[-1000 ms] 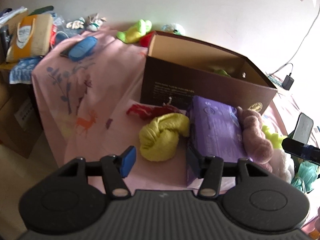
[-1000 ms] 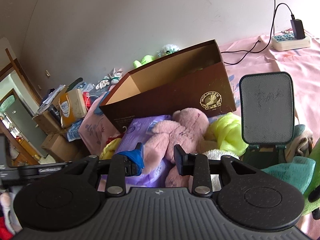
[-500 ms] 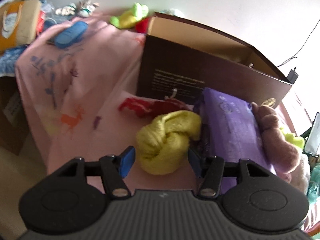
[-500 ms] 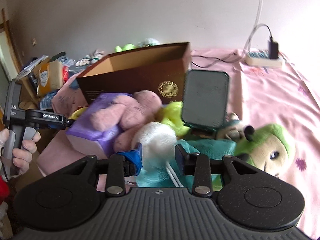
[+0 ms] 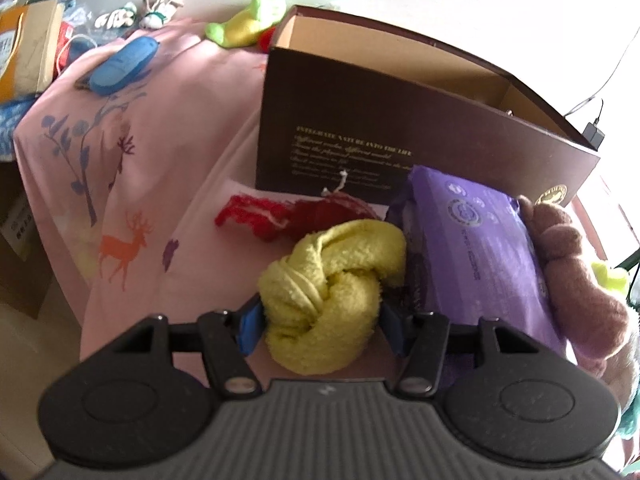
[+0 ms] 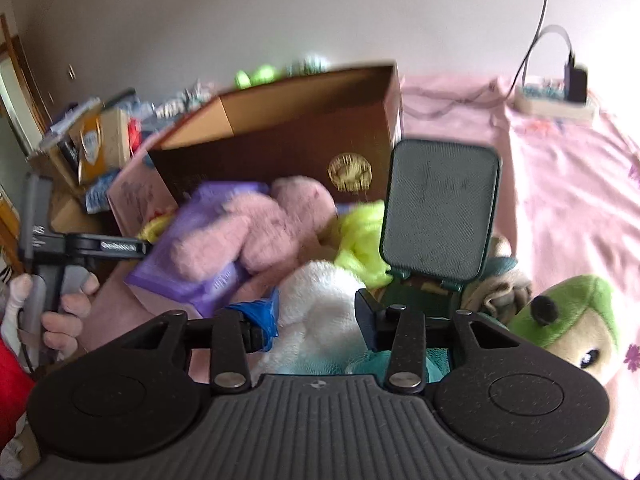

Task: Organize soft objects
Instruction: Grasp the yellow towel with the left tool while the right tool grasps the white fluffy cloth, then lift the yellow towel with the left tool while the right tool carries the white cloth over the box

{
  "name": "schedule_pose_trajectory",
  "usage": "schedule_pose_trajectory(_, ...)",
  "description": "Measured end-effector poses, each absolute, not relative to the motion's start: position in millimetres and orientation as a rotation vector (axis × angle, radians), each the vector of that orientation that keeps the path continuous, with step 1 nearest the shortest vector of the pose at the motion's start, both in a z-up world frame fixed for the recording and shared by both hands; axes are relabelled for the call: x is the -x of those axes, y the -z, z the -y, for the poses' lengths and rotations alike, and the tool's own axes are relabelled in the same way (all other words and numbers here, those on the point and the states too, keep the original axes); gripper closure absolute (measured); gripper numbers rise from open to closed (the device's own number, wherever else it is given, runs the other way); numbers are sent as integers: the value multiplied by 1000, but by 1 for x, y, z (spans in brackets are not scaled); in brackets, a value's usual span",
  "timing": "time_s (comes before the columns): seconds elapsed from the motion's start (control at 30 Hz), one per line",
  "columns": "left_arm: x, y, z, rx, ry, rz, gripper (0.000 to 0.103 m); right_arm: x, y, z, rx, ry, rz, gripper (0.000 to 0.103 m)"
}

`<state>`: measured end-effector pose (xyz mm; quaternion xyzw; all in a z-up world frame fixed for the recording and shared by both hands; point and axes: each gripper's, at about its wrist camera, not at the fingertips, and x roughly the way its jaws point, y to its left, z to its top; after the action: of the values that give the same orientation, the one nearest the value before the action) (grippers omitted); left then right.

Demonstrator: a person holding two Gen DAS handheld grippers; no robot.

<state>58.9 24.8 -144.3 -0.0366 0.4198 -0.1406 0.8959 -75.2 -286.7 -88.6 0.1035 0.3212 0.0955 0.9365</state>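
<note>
Yellow and fluffy, the knotted yellow towel (image 5: pixel 332 292) sits right between the two blue pads of our left tool (image 5: pixel 320 326). The pads stand just beside its two sides, one at 9 o'clock and one at 3 o'clock, and they may brush it, but we do not see them squeeze it yet. So this tool is open around the towel and holds nothing.

The towel's long way runs from 7 o'clock up to 1 o'clock, a bit slanted across the pads. It lies on the pink bed sheet (image 5: pixel 160 160), touching the purple wipes pack (image 5: pixel 480 248) at its 3 o'clock. The brown box (image 5: pixel 400 120) stands past it at 12 o'clock, open on top.

Our right tool (image 6: pixel 316 320) is opening its pads. The white fluffy toy (image 6: pixel 316 300) lies between them, and we think it is not gripped.

The left tool is the nearer one to the towel. We think it should close now, then lift the towel up toward the box.
</note>
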Motion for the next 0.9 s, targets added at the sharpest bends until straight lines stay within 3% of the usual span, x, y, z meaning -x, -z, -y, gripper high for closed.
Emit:
schedule_pose_trajectory(0.27, -58, 144, -22, 25, 308, -843, 44, 58, 101, 296, -299, -199, -768, 69)
schedule_pose_trajectory(0.33, -57, 143, -23, 25, 313, -839, 53, 54, 104, 295, -329, -222, -795, 67)
schedule_pose_trajectory(0.47, -52, 142, -22, 24, 313, -839, 57, 47, 111, 292, -364, -262, -834, 63)
schedule_pose_trajectory(0.53, -50, 140, -22, 18, 303, -831, 64, 47, 111, 292, -367, -281, -832, 68)
schedule_pose_trajectory(0.67, -38, 127, -22, 3, 296, -787, 66, 55, 104, 293, -337, -298, -777, 78)
schedule_pose_trajectory(0.9, -13, 98, -23, -20, 302, -712, 66, 75, 88, 301, -343, -317, -636, 81)
